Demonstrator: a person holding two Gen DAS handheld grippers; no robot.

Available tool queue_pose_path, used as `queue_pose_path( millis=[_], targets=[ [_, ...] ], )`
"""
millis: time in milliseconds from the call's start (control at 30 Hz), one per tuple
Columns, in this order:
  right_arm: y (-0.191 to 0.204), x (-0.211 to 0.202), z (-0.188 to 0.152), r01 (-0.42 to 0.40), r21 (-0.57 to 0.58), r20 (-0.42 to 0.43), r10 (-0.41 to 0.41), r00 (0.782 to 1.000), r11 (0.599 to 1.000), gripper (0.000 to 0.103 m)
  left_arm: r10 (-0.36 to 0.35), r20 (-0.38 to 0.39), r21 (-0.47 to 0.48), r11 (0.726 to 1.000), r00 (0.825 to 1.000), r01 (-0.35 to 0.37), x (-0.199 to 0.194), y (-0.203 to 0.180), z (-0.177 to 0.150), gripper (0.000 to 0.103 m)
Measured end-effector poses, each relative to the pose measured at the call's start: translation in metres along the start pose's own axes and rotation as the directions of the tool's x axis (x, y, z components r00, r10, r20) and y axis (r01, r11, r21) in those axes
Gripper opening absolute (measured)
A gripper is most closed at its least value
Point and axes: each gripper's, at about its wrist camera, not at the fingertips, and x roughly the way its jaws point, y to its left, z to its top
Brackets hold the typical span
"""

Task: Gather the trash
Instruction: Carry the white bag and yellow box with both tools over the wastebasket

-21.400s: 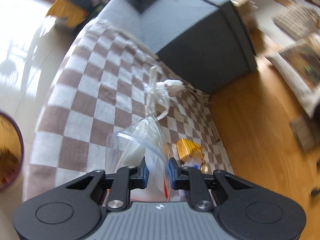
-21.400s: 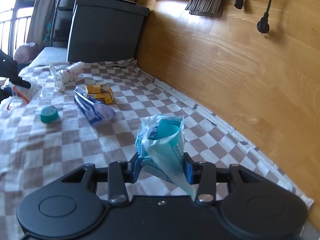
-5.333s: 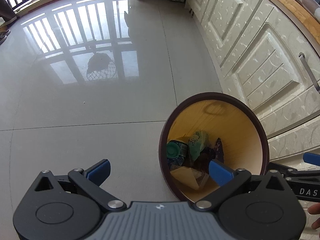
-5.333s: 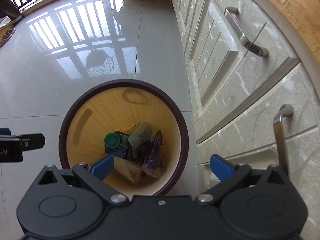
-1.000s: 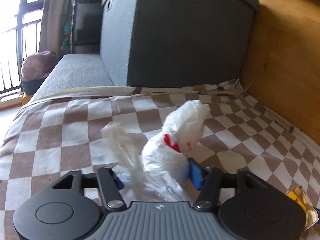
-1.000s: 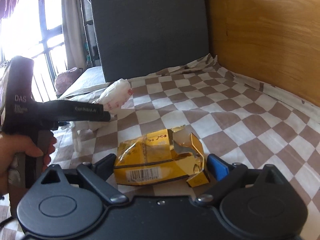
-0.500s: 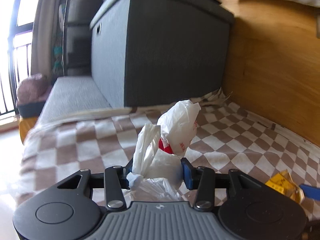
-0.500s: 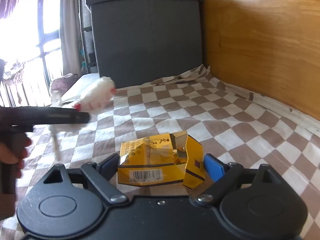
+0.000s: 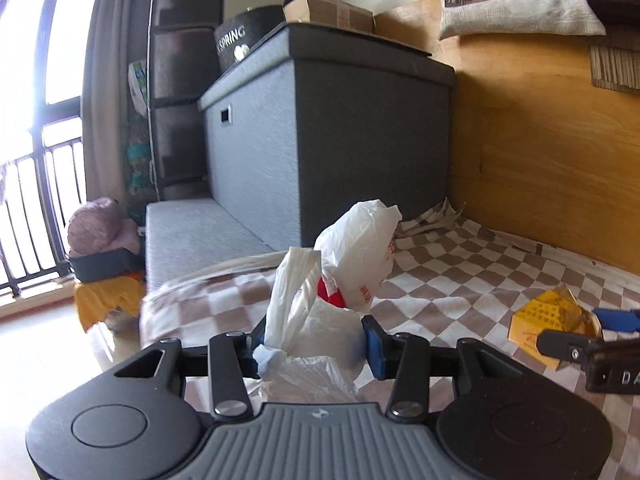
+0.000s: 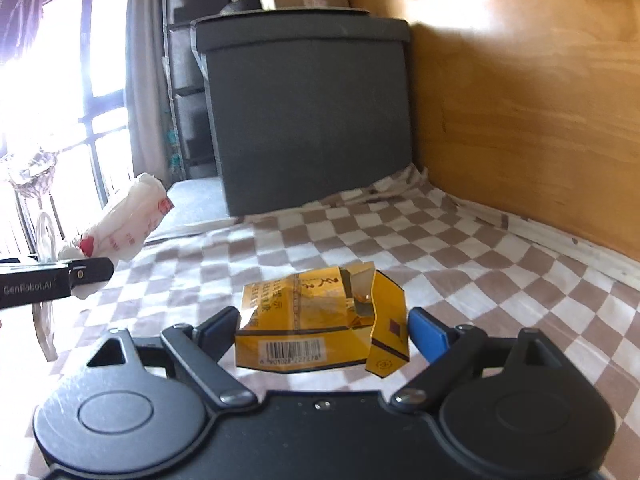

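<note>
A crumpled white plastic bag [image 9: 352, 248] with red print is squeezed between the blue pads of my left gripper [image 9: 316, 340], which is shut on it and holds it above the brown-and-white checked cloth [image 9: 460, 292]. From the right wrist view the same bag [image 10: 132, 216] hangs at the far left beside the left gripper's finger [image 10: 80, 276]. A torn yellow cigarette pack [image 10: 312, 320] sits between the pads of my right gripper [image 10: 324, 326]. Both pads touch its sides, and the pack hangs just clear of the cloth [image 10: 480, 280]. In the left wrist view the pack [image 9: 548, 316] shows at the right edge.
A tall grey storage box [image 9: 360, 140] stands at the far end of the cloth, with a cardboard box [image 9: 328, 10] on top. A wooden wall [image 9: 560, 160] runs along the right. A grey cushion [image 9: 188, 232] lies to the left, with windows beyond it.
My left gripper tightened on the white bag, then rose and drew back toward the cloth's left edge. My right gripper closed onto the yellow pack and raised it slightly.
</note>
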Motion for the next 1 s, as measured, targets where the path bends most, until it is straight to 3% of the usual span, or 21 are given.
queue_pose_path(
  millis=[467, 1000],
  targets=[
    [0.058, -0.020, -0.002, -0.010, -0.113, 0.031, 0.014, 0.999, 0.994, 0.091, 0.066, -0.016, -0.039, 0.997, 0.998, -0.067, -0.057, 0.054, -0.017, 0.046],
    [0.159, -0.046, -0.015, -0.104, -0.167, -0.031, 0.100, 0.995, 0.980, 0.091, 0.102, -0.080, -0.135, 0.985, 0.992, -0.112, -0.110, 0.122, -0.058, 0.046]
  ],
)
